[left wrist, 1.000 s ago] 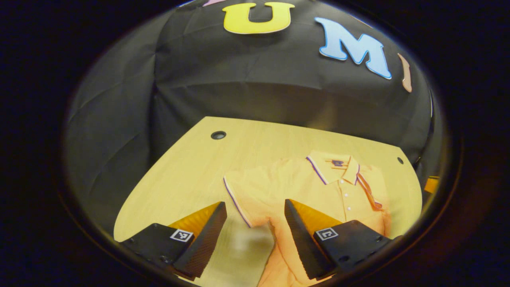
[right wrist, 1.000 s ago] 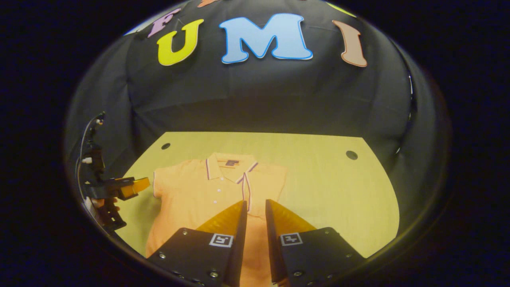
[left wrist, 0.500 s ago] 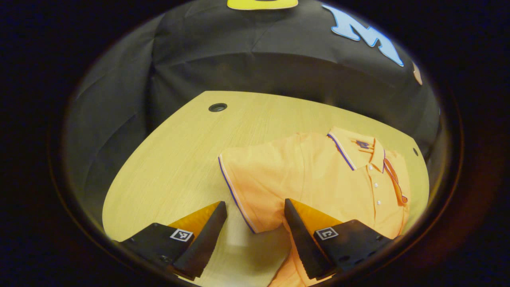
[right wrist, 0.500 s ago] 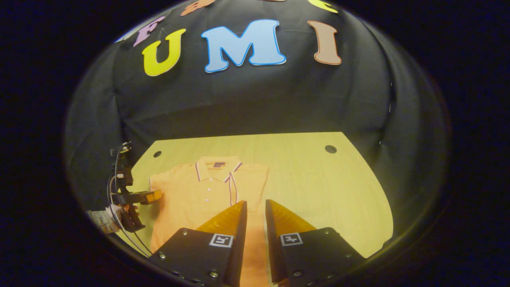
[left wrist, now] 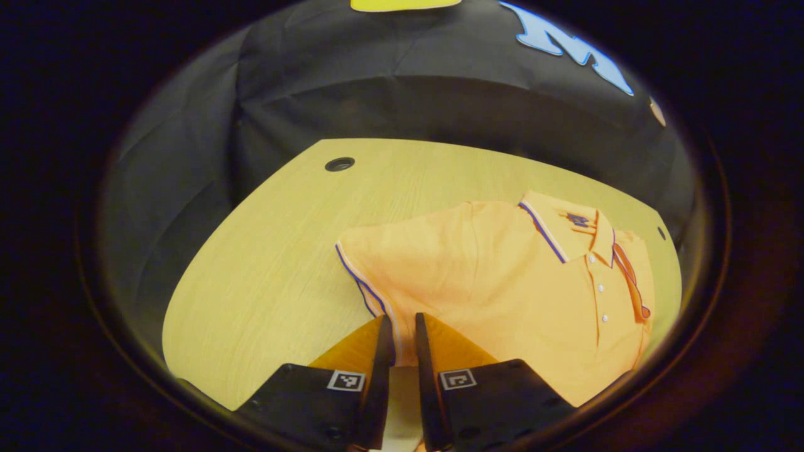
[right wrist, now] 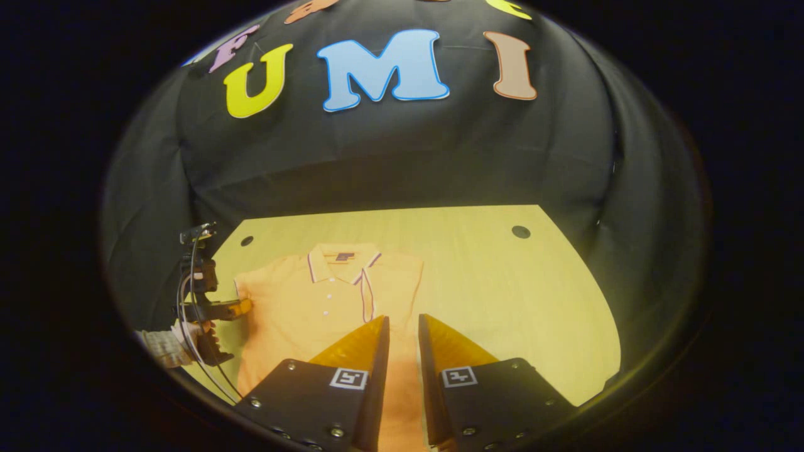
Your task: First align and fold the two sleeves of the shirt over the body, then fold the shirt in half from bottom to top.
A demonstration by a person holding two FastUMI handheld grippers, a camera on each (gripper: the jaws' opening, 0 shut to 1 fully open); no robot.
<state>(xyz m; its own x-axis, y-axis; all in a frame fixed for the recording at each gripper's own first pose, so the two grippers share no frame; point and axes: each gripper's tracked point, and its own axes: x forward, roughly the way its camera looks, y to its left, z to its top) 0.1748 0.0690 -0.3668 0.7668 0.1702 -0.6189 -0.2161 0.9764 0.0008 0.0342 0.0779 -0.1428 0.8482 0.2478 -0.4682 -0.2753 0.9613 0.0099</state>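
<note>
Left gripper [left wrist: 402, 329] now pinches sleeve [left wrist: 377, 276] hem; right gripper [right wrist: 403, 329] narrow above shirt [right wrist: 314, 301].

1. The orange polo shirt's [left wrist: 502, 276] hem ran out of the left gripper view behind the left gripper [left wrist: 402, 329].
2. Whether the left gripper's fingers [left wrist: 383, 342] truly pinched the striped sleeve cuff [left wrist: 367, 289] could not be told.
3. In the right gripper view, the right gripper [right wrist: 403, 329] hid the shirt's lower middle.
4. The person's hand [right wrist: 188, 336] was too small to make out.
</note>
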